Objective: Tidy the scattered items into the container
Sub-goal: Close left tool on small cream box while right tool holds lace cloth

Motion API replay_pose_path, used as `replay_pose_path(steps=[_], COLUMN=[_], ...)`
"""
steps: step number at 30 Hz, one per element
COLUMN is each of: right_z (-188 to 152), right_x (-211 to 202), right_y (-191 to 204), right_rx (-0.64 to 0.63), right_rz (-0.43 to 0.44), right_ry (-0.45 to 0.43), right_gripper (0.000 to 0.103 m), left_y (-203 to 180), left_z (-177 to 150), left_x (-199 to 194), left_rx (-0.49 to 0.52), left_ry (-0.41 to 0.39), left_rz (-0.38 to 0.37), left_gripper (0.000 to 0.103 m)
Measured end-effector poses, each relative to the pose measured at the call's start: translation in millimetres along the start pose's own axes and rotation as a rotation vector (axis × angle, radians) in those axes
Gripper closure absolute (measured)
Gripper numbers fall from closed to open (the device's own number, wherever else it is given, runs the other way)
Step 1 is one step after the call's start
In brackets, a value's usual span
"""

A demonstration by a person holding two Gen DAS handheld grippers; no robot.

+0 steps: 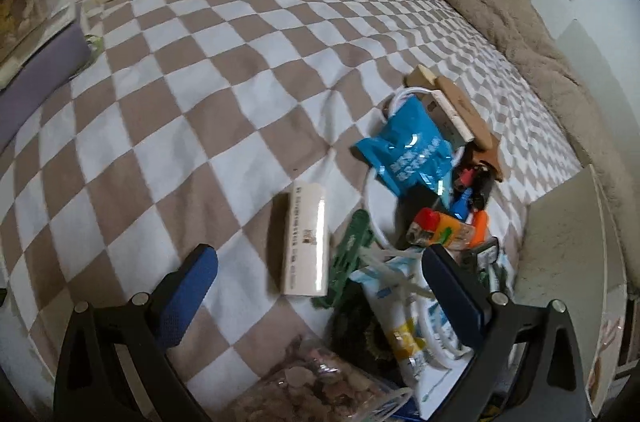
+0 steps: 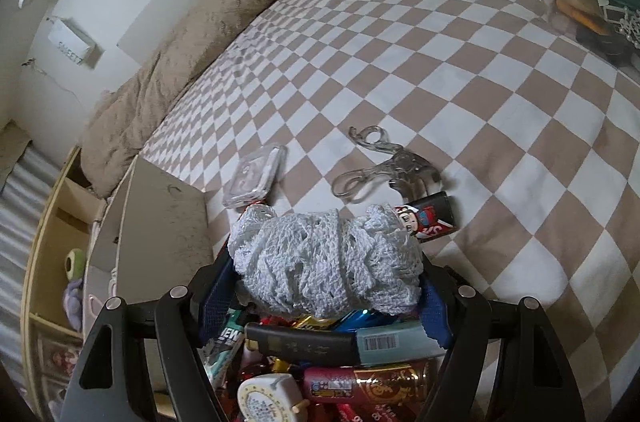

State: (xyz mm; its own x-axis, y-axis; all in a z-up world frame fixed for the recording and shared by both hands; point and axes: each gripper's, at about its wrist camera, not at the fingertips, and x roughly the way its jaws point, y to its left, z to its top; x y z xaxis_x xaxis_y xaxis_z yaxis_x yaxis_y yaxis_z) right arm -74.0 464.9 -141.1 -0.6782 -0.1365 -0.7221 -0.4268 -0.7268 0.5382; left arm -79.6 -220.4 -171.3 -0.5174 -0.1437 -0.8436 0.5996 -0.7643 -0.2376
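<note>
The right hand-held gripper (image 2: pixel 326 286) is clamped on a pale crocheted bundle (image 2: pixel 324 262), held just above the packed container (image 2: pixel 320 374) near the bed's (image 2: pixel 480 70) edge. Best to lower it over a gap before letting go, since the soft, bulky knit could roll off the heap. The left hand-held gripper (image 1: pixel 320 298) hangs with jaws apart, empty, over a white box (image 1: pixel 306 242).

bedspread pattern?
Tan-and-white checkerboard on the bedspread; it shows best in the left wrist view.
</note>
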Motion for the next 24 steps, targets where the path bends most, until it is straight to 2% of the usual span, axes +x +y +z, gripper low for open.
replay_pose_path(steps=[3,5,6,7,9,10,11,12,14,18,19,20,21,24], right_z=[-1.9,-2.5,-2.9,-3.2,-3.8,-4.1,-4.1,-4.3,-4.0,-4.0,-4.1,-4.1,-4.1,-3.8], right_x=[0.0,0.6,1.1,1.5,2.2,2.6,2.8,2.0,1.7,3.2,3.3,3.7,4.0,4.3], right_y=[-0.8,-2.2,-2.8,-3.1,-3.2,-2.9,-2.6,-3.3,-3.8,-5.4,-6.1,-6.6,-7.1,-8.9], right_rx=[0.003,0.006,0.008,0.008,0.007,0.006,0.005,0.004,0.005,0.012,0.014,0.017,0.020,0.026], right_rz=[0.006,0.013,0.016,0.020,0.025,0.027,0.030,0.033,0.037,0.042,0.044,0.046,0.048,0.052], right_ry=[0.007,0.014,0.018,0.021,0.027,0.030,0.033,0.035,0.039,0.048,0.050,0.052,0.054,0.057], right_gripper=[0.024,0.024,0.024,0.024,0.024,0.024,0.024,0.024,0.024,0.024,0.024,0.024,0.024,0.024], left_y=[6.0,10.4,13.8,16.2,18.4,17.4,15.3,12.5,4.6,-12.2,-12.6,-12.7,-12.3,-7.0], left_z=[-1.5,-1.9,-2.2,-2.4,-3.2,-3.8,-4.7,-5.8,-9.1,-7.9,-7.9,-7.9,-7.9,-5.5], left_x=[-7.3,-9.8,-9.6,-8.6,-7.2,-7.8,-8.9,-9.9,-7.6,3.2,3.9,4.1,3.9,-0.2], left_rx=[-0.024,-0.032,-0.040,-0.047,-0.048,-0.041,-0.031,-0.015,0.025,0.101,0.106,0.107,0.105,0.076], left_ry=[-0.064,-0.084,-0.084,-0.080,-0.076,-0.080,-0.083,-0.081,-0.060,-0.041,-0.040,-0.038,-0.036,-0.046], left_rz=[0.121,0.150,0.154,0.153,0.149,0.146,0.136,0.117,0.099,0.120,0.122,0.119,0.113,0.094], left_gripper=[0.001,0.004,0.008,0.017,0.020,0.025,0.035,0.041,0.062,0.068,0.072,0.081,0.084,0.084])
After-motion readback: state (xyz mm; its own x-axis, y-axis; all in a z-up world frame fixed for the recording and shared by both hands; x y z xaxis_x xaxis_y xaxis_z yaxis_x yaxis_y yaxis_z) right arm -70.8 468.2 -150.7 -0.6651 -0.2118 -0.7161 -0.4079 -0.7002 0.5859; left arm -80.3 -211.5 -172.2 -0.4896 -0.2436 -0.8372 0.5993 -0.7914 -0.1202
